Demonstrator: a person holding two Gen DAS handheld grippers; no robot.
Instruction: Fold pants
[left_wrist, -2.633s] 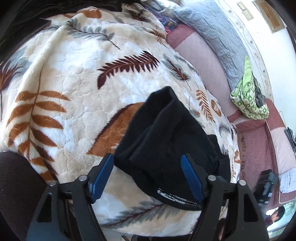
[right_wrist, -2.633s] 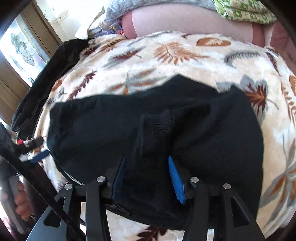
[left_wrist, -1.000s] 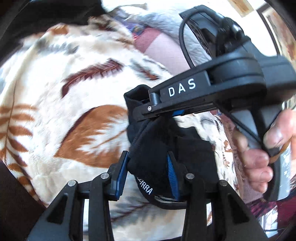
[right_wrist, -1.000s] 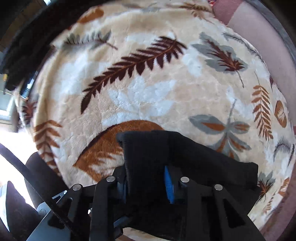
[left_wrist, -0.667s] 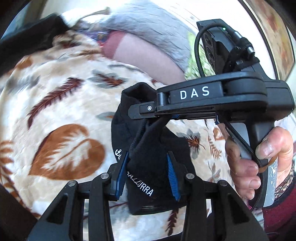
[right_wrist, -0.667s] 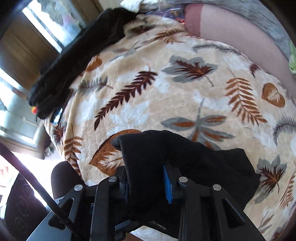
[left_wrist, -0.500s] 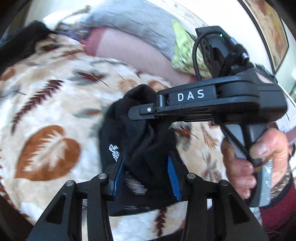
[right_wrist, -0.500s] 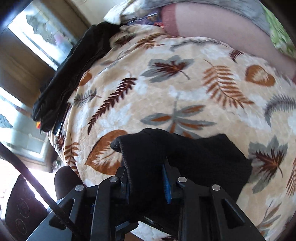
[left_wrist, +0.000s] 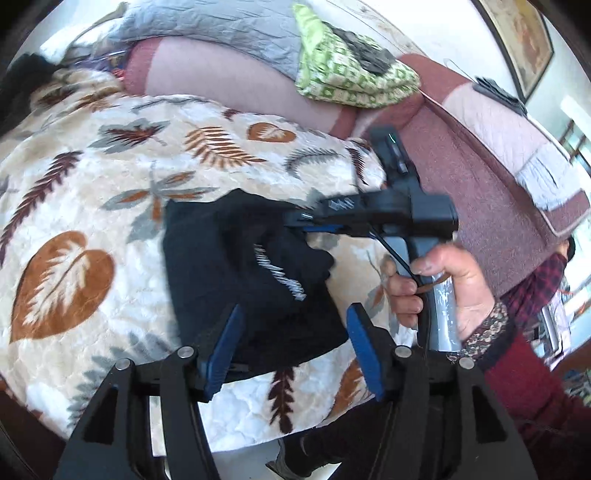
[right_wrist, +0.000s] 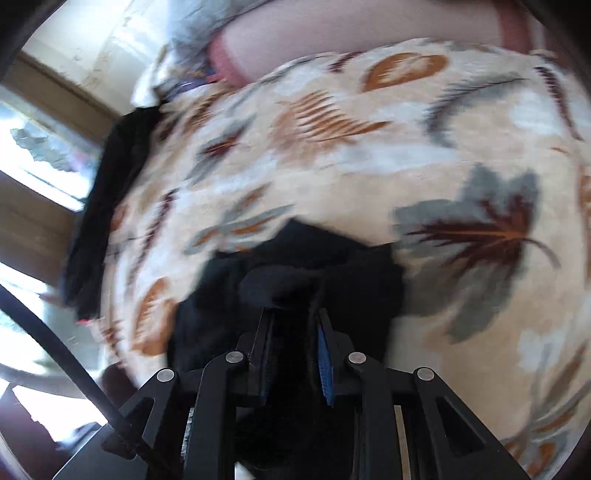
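Black pants — folded bundle, lay on the leaf-print blanket. Left gripper — jaws apart, straddling the bundle's near edge. Right gripper: jaws clamped on the pants' fabric.

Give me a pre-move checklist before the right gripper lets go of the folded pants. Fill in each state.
1. Left gripper released: ok. Its jaws stand wide apart around the near edge of the pants, not pinching.
2. Right gripper holding cloth: ok. Its jaws are shut on a bunched edge of black fabric.
3. Pants resting on the leaf-print blanket: ok in the left wrist view, as a compact folded bundle.
4. Fold neat, edges aligned: cannot tell. The corner by the right gripper looks bunched, and the right wrist view is blurred.
5. Bundle clear of the blanket's near edge: ok, though close to it.
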